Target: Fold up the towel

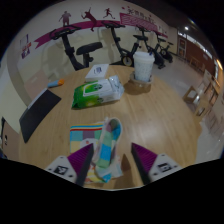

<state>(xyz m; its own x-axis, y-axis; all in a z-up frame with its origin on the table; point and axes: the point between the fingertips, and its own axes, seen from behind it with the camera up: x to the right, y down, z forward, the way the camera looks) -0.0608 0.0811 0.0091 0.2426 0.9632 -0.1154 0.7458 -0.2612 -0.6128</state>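
A colourful towel [104, 152] with blue, white, orange and green patches lies bunched on the wooden table [150, 115]. One fold rises as a ridge between my fingers and runs ahead of them. My gripper [110, 165] is open and low over the table. The towel lies against the left finger [78, 160], while bare wood shows between it and the right finger [146, 158]. A flatter part of the towel [84, 132] spreads just ahead of the left finger. The towel's near end is hidden below the fingers.
A green and white packet [97, 93] lies beyond the towel. A white cup-like container [144, 65] stands farther back to the right. A flat black item [40, 112] lies at the left. Exercise bikes [85, 50] stand along the back wall.
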